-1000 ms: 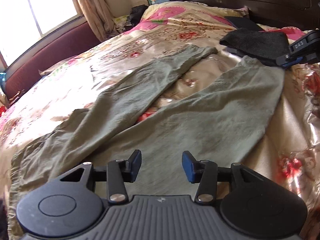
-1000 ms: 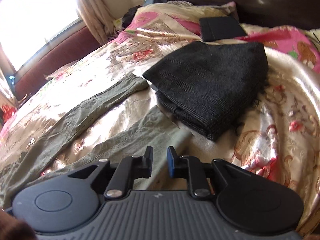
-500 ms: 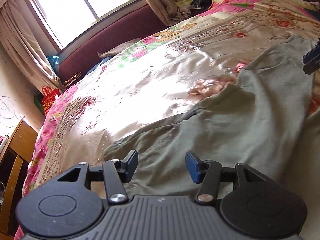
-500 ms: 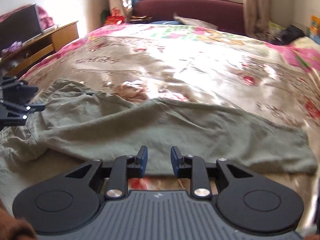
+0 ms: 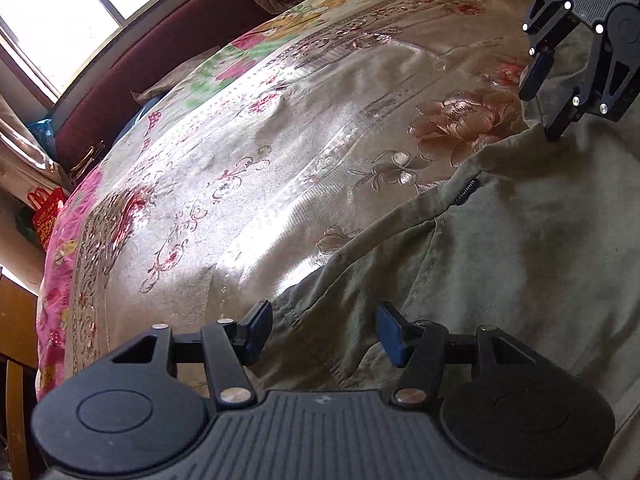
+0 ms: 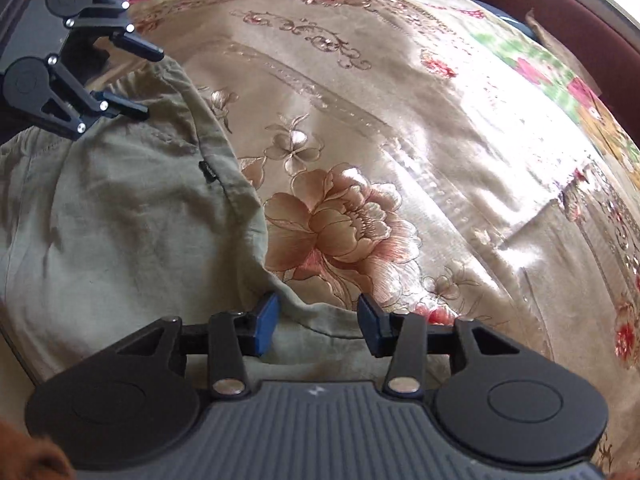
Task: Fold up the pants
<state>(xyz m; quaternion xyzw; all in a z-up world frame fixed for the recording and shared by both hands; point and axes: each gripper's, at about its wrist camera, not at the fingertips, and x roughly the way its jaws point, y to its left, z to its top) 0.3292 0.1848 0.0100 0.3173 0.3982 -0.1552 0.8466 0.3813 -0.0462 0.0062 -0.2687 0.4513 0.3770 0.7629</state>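
Olive green pants [image 5: 500, 248] lie on the floral bedspread [image 5: 300, 140], with their waistband end and a small black label [image 5: 466, 192] towards me. My left gripper [image 5: 323, 334] is open, its fingers straddling the waistband corner. My right gripper [image 6: 318, 325] is open over the pants' edge [image 6: 120, 220] further along the same side. Each gripper shows in the other's view: the right one [image 5: 538, 108] at upper right, the left one [image 6: 150, 82] at upper left, both open and close above the fabric.
A dark red padded bench [image 5: 160, 64] runs under the window [image 5: 80, 12] beyond the bed. A wooden cabinet [image 5: 16, 340] stands at the left bed edge, with a red bag [image 5: 46, 208] behind it. The bedspread [image 6: 400, 140] stretches wide past the pants.
Both grippers have swung from the trouser legs to the waistband end and come down close to the fabric. The right gripper has opened wider. The dark folded cloth is out of view.
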